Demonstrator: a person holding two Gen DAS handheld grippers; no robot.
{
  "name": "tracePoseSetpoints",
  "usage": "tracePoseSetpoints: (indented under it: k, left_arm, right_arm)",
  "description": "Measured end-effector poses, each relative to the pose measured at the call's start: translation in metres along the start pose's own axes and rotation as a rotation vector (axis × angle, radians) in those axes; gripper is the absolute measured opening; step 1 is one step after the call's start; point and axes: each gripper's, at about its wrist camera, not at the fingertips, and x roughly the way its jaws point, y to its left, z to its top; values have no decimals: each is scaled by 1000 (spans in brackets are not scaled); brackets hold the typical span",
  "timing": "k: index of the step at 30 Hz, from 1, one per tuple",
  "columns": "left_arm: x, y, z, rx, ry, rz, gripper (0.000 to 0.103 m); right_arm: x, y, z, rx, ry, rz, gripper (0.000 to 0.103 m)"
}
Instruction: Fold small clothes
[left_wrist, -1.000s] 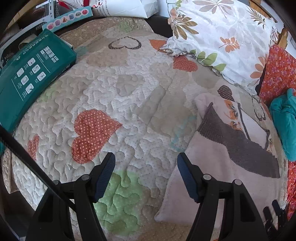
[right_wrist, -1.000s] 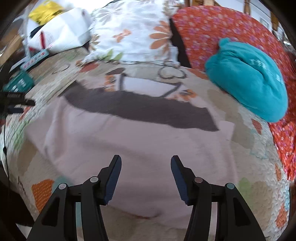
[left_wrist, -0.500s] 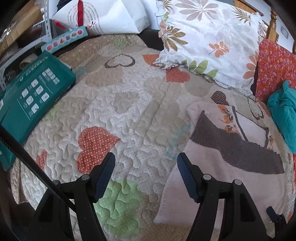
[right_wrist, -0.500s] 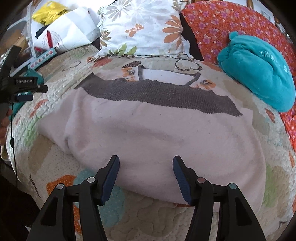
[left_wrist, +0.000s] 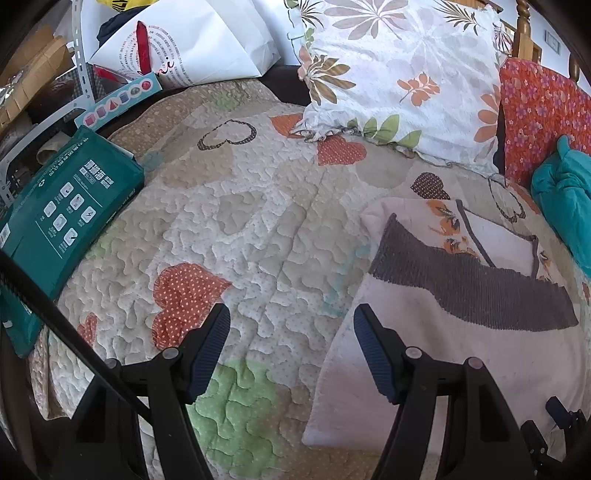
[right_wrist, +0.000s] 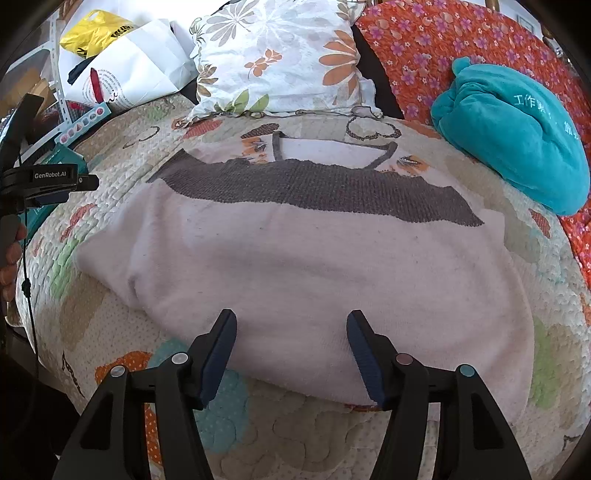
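Observation:
A pale pink knit top with a dark grey band (right_wrist: 295, 251) lies folded flat on the quilted bed cover (right_wrist: 303, 435). It also shows at the right of the left wrist view (left_wrist: 454, 325). My right gripper (right_wrist: 291, 325) is open and empty, above the top's near edge. My left gripper (left_wrist: 291, 321) is open and empty over the quilt (left_wrist: 240, 229), just left of the top. The left gripper also shows at the left edge of the right wrist view (right_wrist: 48, 181).
A floral pillow (left_wrist: 399, 70) and an orange pillow (right_wrist: 436, 48) lie at the head of the bed. A teal plush bundle (right_wrist: 513, 136) sits right of the top. A green box (left_wrist: 62, 210) and a white paper bag (left_wrist: 184, 44) lie at the left.
Both grippers have pulled back from the top, so more of the bed shows. The right gripper now sits at the top's near edge. Both stay open.

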Motion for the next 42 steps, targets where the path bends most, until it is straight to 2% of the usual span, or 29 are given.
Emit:
tracePoseSetpoints:
  k: [15,22,25,26,29,31,34,36,38,42]
  left_arm:
    - [8,-3,-3,7,44,-19,68]
    - [13,18,3,-72,82,-40,72]
    - [19,28,0,-119,115,-71,73]
    - [24,30,-4,-133,149,-107,73]
    - [34,34,-14,-179,231,-209,73]
    - [37,36,-20,-188,256,-234,73]
    - [33,36,-25,-181,248,-245,71]
    - [33,36,-28,-180,263,-270,70]
    - [40,35,-34,-208,320,-327,63]
    - [40,35,-36,-238,342,-353,63]
  right_arm:
    - [-4,5,2,-8,-33,-9,68]
    - [-6,10,12,11,-28,-16,69]
    - [0,21,27,-4,-14,13,70]
    - [3,26,34,-12,-7,26,70]
    - [19,48,65,-50,40,99,70]
    - [33,65,87,-75,78,147,71]
    - [58,91,117,-102,142,207,71]
    - [77,108,134,-112,183,226,71]
    - [98,123,149,-109,232,232,71]
    - [143,151,167,-102,355,215,72]
